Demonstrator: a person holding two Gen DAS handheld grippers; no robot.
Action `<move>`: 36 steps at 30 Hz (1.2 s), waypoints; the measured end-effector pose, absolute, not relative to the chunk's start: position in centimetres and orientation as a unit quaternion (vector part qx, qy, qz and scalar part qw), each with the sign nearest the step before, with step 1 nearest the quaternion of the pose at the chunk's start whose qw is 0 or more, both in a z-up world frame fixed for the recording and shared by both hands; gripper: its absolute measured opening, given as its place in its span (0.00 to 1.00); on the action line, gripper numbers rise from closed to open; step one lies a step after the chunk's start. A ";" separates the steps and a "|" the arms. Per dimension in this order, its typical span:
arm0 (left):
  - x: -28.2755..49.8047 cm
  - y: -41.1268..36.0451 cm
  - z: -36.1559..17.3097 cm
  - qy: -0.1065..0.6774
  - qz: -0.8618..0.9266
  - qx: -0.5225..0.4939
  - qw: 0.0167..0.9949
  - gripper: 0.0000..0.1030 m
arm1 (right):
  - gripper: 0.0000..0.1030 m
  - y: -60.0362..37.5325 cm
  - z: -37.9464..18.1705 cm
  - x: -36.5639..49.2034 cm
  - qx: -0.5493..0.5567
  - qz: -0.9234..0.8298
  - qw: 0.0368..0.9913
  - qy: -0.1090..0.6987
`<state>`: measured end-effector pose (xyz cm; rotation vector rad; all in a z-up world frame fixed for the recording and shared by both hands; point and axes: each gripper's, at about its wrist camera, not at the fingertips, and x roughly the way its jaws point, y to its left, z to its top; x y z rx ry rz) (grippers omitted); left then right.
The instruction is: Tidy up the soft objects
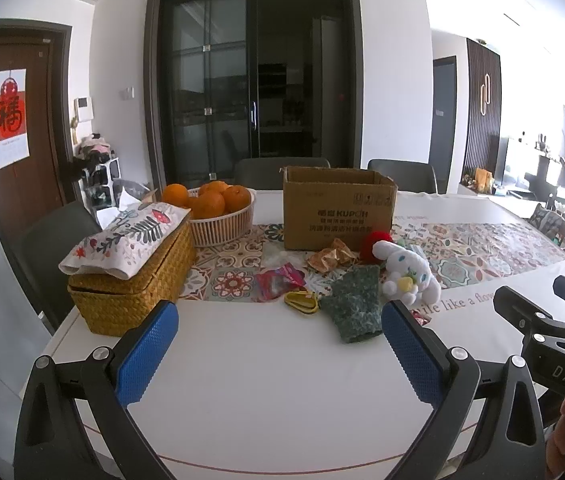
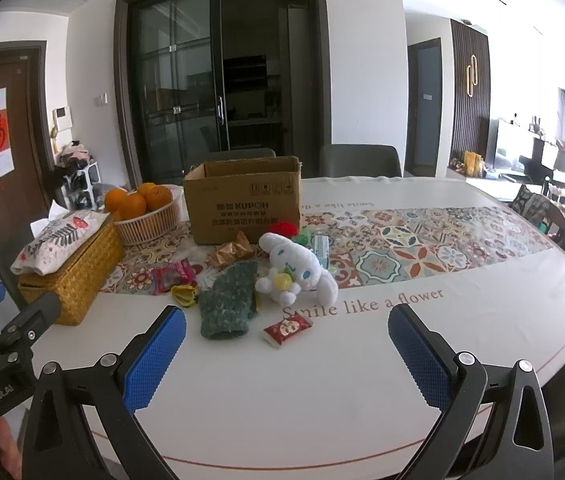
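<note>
My left claw (image 1: pixel 278 328) hangs over the bare white near part of the table (image 1: pixel 274 392), blue pads wide apart with nothing between them. Far left on the table sits a woven basket (image 1: pixel 130 292) with a flowered cloth (image 1: pixel 122 240) draped on its lid, and just behind it a white bowl of oranges (image 1: pixel 218 212). Next comes an open cardboard box (image 1: pixel 338 208) on the patterned runner. In front of the box the soft things lie in a loose cluster: a red packet (image 1: pixel 276 284), a small yellow pouch (image 1: pixel 302 302), a crumpled gold wrapper (image 1: pixel 330 258), a green knitted piece (image 1: pixel 352 304) reaching toward me, a red pompom (image 1: pixel 374 242) against the box, and a white plush dog (image 1: pixel 408 274) lying just right of the knit. Near the plush, closer to me, lies a small red and white packet (image 2: pixel 287 328). My right claw (image 2: pixel 286 344) is also spread wide and empty, held low over the table edge, well short of the cluster
</note>
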<state>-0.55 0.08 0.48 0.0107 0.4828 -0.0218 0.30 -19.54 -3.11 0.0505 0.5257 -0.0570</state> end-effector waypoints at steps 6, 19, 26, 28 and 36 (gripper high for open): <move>-0.6 -0.1 0.7 0.238 -0.010 0.007 0.971 1.00 | 1.00 -19.5 -3.1 0.3 0.024 -0.027 0.965 0.259; -0.7 -0.1 0.9 0.239 -0.015 0.003 0.971 1.00 | 1.00 -19.5 -2.8 0.1 0.027 -0.022 0.967 0.254; -0.7 -0.2 0.9 0.239 -0.015 0.002 0.971 1.00 | 1.00 -19.6 -2.8 0.0 0.027 -0.023 0.967 0.254; -0.7 -0.1 0.9 0.239 -0.015 0.002 0.971 1.00 | 1.00 -19.6 -2.8 0.0 0.028 -0.023 0.967 0.253; -0.7 -0.2 1.0 0.239 -0.015 0.004 0.971 1.00 | 1.00 -19.6 -2.7 0.1 0.027 -0.022 0.966 0.254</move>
